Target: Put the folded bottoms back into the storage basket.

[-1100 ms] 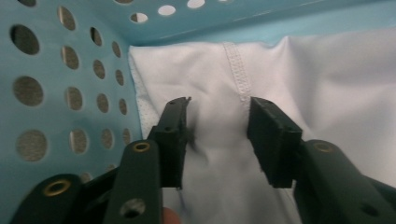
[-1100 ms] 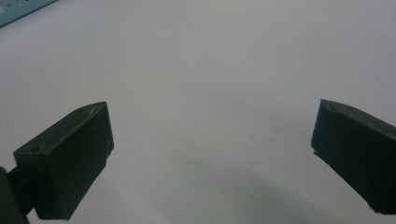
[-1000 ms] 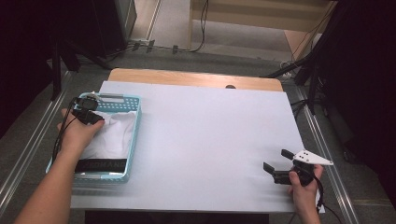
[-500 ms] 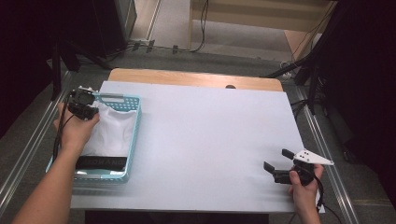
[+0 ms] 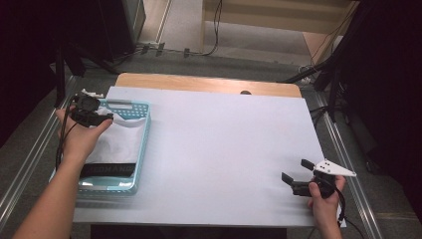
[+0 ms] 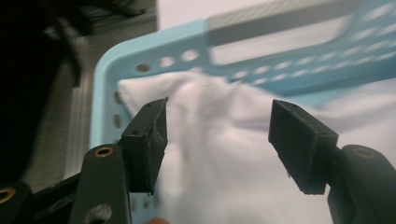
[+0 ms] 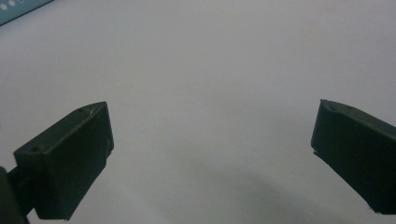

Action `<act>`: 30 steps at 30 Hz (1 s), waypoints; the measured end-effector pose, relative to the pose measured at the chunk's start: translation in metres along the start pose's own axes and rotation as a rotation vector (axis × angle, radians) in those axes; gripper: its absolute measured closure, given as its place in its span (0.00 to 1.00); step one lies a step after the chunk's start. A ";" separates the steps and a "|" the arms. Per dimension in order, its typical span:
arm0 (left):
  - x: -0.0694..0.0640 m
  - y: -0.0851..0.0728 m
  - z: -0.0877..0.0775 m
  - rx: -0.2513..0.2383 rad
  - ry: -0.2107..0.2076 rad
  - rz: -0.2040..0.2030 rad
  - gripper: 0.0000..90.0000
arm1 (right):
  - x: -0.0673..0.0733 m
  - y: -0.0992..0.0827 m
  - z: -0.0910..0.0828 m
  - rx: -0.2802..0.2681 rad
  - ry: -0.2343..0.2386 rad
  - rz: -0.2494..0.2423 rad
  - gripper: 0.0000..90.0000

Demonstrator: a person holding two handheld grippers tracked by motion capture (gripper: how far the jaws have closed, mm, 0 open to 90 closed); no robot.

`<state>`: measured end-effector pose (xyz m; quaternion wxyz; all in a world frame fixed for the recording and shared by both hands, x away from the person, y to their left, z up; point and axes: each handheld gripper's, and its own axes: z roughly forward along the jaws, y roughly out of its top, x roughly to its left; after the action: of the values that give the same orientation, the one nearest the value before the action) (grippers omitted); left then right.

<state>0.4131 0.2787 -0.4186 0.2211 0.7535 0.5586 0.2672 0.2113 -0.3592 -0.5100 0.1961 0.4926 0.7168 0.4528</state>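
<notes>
A black band (image 5: pixel 108 170) lay across the near end of the white cloth (image 5: pixel 119 142) in the blue basket (image 5: pixel 142 149). It had pale letters on it. They were too small and blurry to read for sure. No other words, numbers or signs could be read anywhere.

My high view looks forward and down over the whole table (image 5: pixel 214 149) from my side. The left gripper view sits close above the blue basket (image 6: pixel 107 84) at the table's left edge, also visible from above. The right gripper view skims low across the bare table toward that basket.
</notes>
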 end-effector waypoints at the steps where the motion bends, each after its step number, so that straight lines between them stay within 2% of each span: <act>1: -0.001 -0.001 -0.005 -0.009 -0.033 -0.016 0.42 | 0.000 0.000 0.000 0.001 -0.001 0.000 0.00; 2: -0.002 -0.003 -0.011 -0.005 -0.080 -0.025 0.45 | 0.001 0.001 0.000 -0.001 -0.001 -0.003 0.00; 3: -0.004 -0.005 -0.013 0.006 -0.103 -0.023 0.53 | 0.001 0.001 0.000 -0.002 -0.001 -0.002 0.00; 6: -0.015 -0.017 -0.015 0.061 -0.223 -0.008 0.83 | 0.001 0.001 0.000 -0.002 -0.003 -0.005 0.00; 7: -0.021 -0.022 -0.013 0.093 -0.270 -0.002 0.90 | 0.001 0.001 0.000 -0.001 -0.004 -0.005 0.00; 9: -0.031 -0.030 -0.007 0.150 -0.302 0.031 1.00 | 0.001 0.001 0.001 0.002 -0.006 0.002 0.00; 13: -0.049 -0.038 0.002 0.245 -0.363 0.095 1.00 | 0.003 0.002 0.000 0.001 -0.012 0.003 0.00; 16: -0.059 -0.039 0.002 0.271 -0.386 0.137 1.00 | 0.003 0.002 -0.001 -0.002 -0.015 0.002 0.00; 18: -0.062 -0.039 0.001 0.285 -0.406 0.154 1.00 | 0.003 0.003 -0.002 -0.005 -0.020 0.008 0.00; 21: -0.068 -0.043 -0.001 0.316 -0.430 0.201 1.00 | 0.005 0.003 -0.004 -0.008 -0.029 -0.004 0.00; 23: -0.070 -0.046 -0.001 0.335 -0.444 0.214 1.00 | 0.004 0.002 -0.005 -0.006 -0.034 -0.017 0.00; 26: -0.072 -0.050 0.002 0.370 -0.449 0.233 1.00 | 0.003 0.000 -0.005 -0.003 -0.035 -0.009 0.00; 30: -0.071 -0.050 0.003 0.376 -0.459 0.230 1.00 | 0.002 0.000 -0.005 -0.006 -0.038 -0.008 0.00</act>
<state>0.3628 0.2244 -0.4633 0.1666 0.8799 0.4449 0.0052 0.2068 -0.3598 -0.5071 0.2129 0.4976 0.7135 0.4450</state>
